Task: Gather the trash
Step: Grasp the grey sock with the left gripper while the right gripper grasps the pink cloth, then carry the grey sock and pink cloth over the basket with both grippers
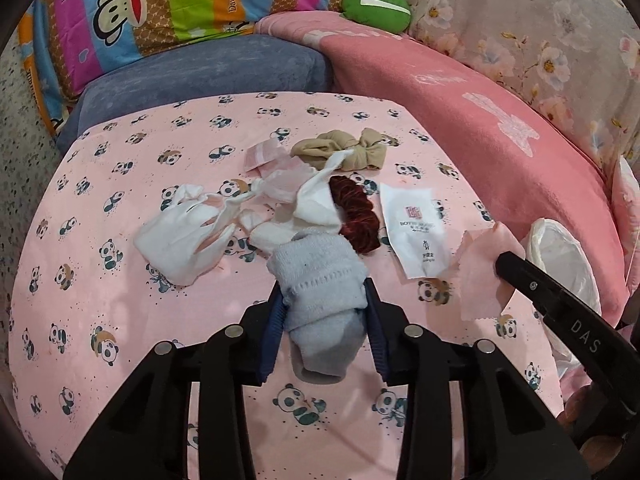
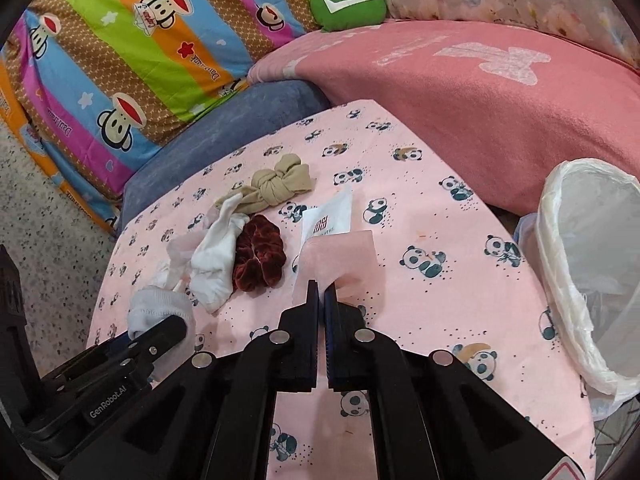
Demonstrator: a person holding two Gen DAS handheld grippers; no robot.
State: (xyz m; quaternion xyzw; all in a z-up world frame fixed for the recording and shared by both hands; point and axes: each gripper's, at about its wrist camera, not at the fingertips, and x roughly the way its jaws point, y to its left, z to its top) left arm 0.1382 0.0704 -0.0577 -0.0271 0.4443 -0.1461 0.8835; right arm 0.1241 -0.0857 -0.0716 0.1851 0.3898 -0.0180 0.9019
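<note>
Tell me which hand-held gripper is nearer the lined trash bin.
Right. The right hand-held gripper, pinching pink paper, is beside the trash bin; the left hand-held gripper, holding a grey sock, is farther away.

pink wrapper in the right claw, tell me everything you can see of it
The pink wrapper is a thin, pale pink sheet, papery or filmy, with zigzag cut edges and some creases. The right claw is shut on its near edge. The rest of the sheet stands up above the panda cloth, and it hides part of the white packet behind it. The lined bin stands to its right, apart from it.
</note>
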